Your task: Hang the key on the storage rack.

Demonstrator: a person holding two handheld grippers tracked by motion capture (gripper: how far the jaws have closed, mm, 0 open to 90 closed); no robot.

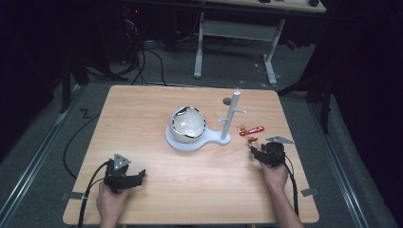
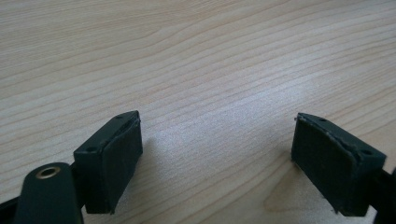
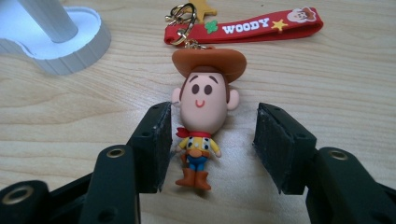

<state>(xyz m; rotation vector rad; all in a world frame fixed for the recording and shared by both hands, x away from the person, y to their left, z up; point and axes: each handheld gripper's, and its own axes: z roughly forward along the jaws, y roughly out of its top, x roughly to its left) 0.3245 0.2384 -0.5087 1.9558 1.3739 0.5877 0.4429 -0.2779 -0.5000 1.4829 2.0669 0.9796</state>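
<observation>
A small Woody figure keychain (image 3: 201, 121) lies on its back on the wooden table (image 3: 327, 93), with its red strap (image 3: 247, 28) and gold ring stretched out beyond the hat. My right gripper (image 3: 212, 135) stands open with the figure between its jaws; a gap shows on each side and neither pad presses on it. From above, the right gripper (image 1: 254, 149) sits at the table's right, just below the keychain (image 1: 252, 132). At the front left, my left gripper (image 1: 140, 176) rests low over bare wood, and its jaws (image 2: 217, 140) are wide open with nothing between them.
A white stand (image 1: 231, 114) with an upright pegged post rises from a flat white base (image 1: 190, 143) at the table's middle. A round white bowl-like thing (image 1: 188, 124) with a dark rim rests on that base. The base's edge (image 3: 60, 46) lies just left of the keychain.
</observation>
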